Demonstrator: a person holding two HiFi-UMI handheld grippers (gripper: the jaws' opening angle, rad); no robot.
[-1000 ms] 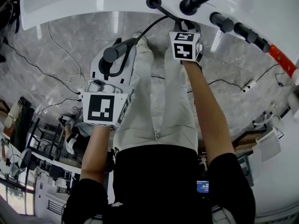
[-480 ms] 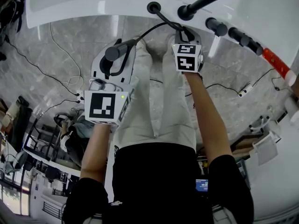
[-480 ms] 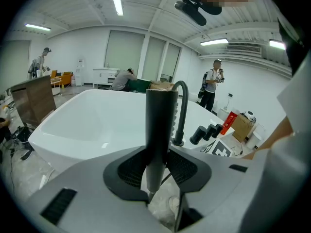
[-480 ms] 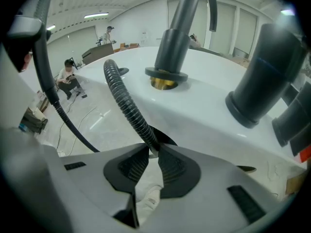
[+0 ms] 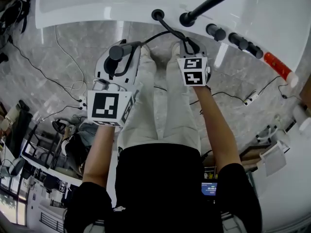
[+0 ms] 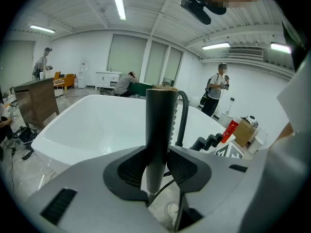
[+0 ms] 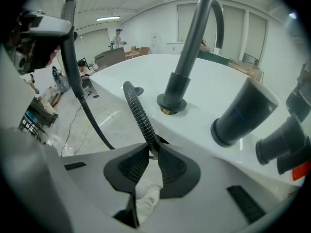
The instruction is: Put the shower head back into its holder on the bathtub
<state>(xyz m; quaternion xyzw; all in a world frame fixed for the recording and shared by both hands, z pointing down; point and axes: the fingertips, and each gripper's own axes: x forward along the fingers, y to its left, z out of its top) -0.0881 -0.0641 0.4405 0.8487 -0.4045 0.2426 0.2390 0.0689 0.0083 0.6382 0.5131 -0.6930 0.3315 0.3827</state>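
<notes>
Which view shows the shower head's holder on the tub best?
The head view: the holder shows clear on the bathtub rim, beside the faucet base. The right gripper view shows it small, just behind the hose. The left gripper view does not show it.

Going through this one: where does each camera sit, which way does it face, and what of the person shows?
Head view: on the head, steeply down at the bathtub rim; shows forearms, legs, left gripper, right gripper.
Left gripper view: along jaws shut on the shower head, across the bathtub; a shoe below.
Right gripper view: along jaws shut on the hose, toward the spout; left gripper at upper left.
Shared: head and right gripper views both show hose and spout.
</notes>
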